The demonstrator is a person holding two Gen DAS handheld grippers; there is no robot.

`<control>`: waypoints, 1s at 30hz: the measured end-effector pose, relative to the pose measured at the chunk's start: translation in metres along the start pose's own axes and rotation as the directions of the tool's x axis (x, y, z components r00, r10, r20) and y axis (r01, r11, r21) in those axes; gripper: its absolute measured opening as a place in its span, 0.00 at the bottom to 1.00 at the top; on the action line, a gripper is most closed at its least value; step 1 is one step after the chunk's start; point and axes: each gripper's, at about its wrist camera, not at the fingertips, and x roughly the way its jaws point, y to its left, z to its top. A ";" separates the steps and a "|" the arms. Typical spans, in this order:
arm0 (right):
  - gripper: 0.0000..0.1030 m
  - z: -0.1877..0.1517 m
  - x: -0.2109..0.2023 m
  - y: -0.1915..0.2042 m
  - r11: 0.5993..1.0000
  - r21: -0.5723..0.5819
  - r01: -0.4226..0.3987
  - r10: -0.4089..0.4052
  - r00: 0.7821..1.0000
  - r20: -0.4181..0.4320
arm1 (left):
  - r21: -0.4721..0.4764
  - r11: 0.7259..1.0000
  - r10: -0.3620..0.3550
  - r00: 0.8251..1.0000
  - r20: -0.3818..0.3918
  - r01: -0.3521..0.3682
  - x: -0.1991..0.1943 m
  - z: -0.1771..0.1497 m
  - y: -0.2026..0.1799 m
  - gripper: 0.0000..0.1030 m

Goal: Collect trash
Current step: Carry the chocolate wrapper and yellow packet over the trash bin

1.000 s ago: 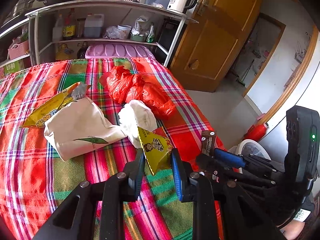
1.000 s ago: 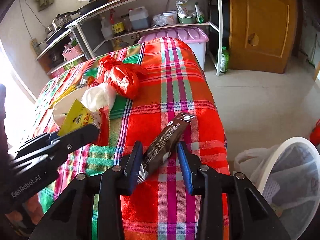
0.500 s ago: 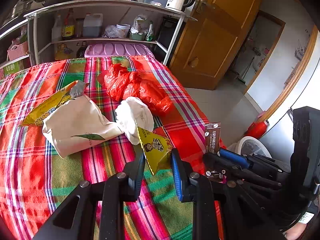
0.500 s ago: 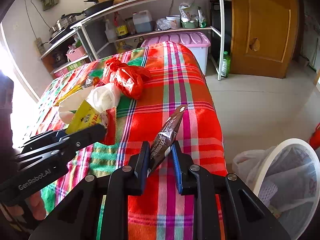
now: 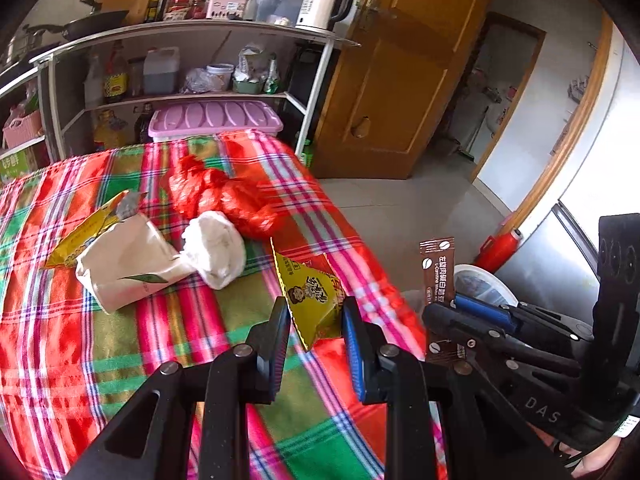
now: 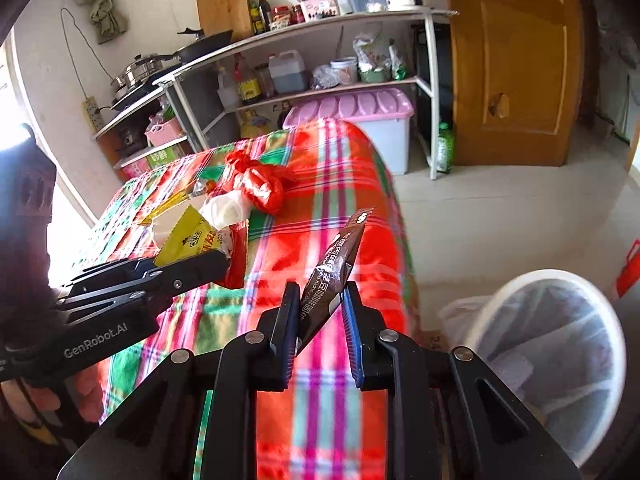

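Observation:
My left gripper point(image 5: 314, 312) is shut on a yellow snack packet point(image 5: 310, 294), lifted off the plaid tablecloth point(image 5: 120, 352). My right gripper point(image 6: 320, 304) is shut on a brown coffee-stick wrapper point(image 6: 336, 270), which pokes up above the table's right edge. The same wrapper point(image 5: 438, 270) stands upright at the right of the left wrist view. On the cloth lie a red plastic bag point(image 5: 216, 196), a crumpled white tissue point(image 5: 216, 248), a white paper bag point(image 5: 128, 264) and a yellow wrapper point(image 5: 84, 236). The left gripper point(image 6: 216, 262) with its yellow packet point(image 6: 188, 240) shows at the left of the right wrist view.
A white bin lined with a clear bag point(image 6: 548, 340) stands on the floor right of the table. Behind the table are a pink-lidded storage box point(image 5: 216, 118), a metal kitchen shelf point(image 5: 192, 32) and a wooden door point(image 5: 400, 80). A red object point(image 5: 498, 246) sits on the floor by the bin.
The right gripper closed on the brown wrapper and lifted it off the cloth. The left gripper rose with the yellow packet. Both views drifted back from the table.

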 end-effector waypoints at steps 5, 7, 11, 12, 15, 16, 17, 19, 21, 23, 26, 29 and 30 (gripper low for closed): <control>0.21 -0.007 -0.034 -0.022 0.999 0.020 0.036 -0.036 0.999 0.031 | 0.054 0.998 -0.043 0.999 -0.004 0.043 0.001 0.001 -0.035 0.26; 0.21 -0.011 -0.046 -0.034 0.998 0.036 0.060 -0.061 0.997 0.043 | 0.070 0.996 -0.060 0.998 -0.008 0.061 0.002 -0.001 -0.047 0.26; 0.21 -0.018 -0.063 -0.055 0.993 0.072 0.092 -0.096 0.994 0.056 | 0.104 0.990 -0.094 0.995 -0.023 0.096 0.007 -0.004 -0.076 0.26; 0.21 -0.020 -0.067 -0.060 0.992 0.078 0.097 -0.101 0.993 0.057 | 0.106 0.989 -0.102 0.994 -0.027 0.104 0.008 -0.004 -0.080 0.26; 0.21 -0.029 -0.076 -0.074 0.987 0.089 0.130 -0.135 0.989 0.055 | 0.115 0.982 -0.146 0.988 -0.052 0.151 0.015 -0.007 -0.101 0.26; 0.21 -0.032 -0.079 -0.080 0.986 0.094 0.141 -0.146 0.988 0.051 | 0.130 0.978 -0.156 0.986 -0.062 0.163 0.018 -0.008 -0.109 0.26; 0.21 -0.035 -0.081 -0.087 0.983 0.102 0.150 -0.155 0.987 0.044 | 0.151 0.973 -0.165 0.984 -0.072 0.174 0.022 -0.010 -0.119 0.26; 0.21 -0.042 -0.084 -0.100 0.977 0.119 0.174 -0.179 0.984 0.028 | 0.165 0.967 -0.182 0.979 -0.089 0.195 0.030 -0.013 -0.133 0.26; 0.21 -0.050 -0.087 -0.113 0.970 0.140 0.197 -0.201 0.980 0.014 | 0.166 0.962 -0.201 0.973 -0.113 0.217 0.039 -0.017 -0.145 0.26; 0.21 -0.058 -0.090 -0.126 0.964 0.161 0.210 -0.213 0.977 0.002 | 0.179 0.957 -0.204 0.969 -0.141 0.228 0.050 -0.023 -0.158 0.26; 0.21 -0.069 -0.091 -0.146 0.953 0.184 0.240 -0.240 0.970 -0.022 | 0.190 0.952 -0.209 0.963 -0.171 0.240 0.063 -0.029 -0.171 0.26; 0.21 -0.079 -0.090 -0.161 0.943 0.199 0.268 -0.265 0.963 -0.045 | 0.221 0.950 -0.182 0.965 -0.186 0.222 0.074 -0.037 -0.186 0.26; 0.21 -0.081 -0.089 -0.165 0.941 0.203 0.272 -0.268 0.962 -0.051 | 0.227 0.949 -0.177 0.965 -0.192 0.219 0.077 -0.040 -0.190 0.26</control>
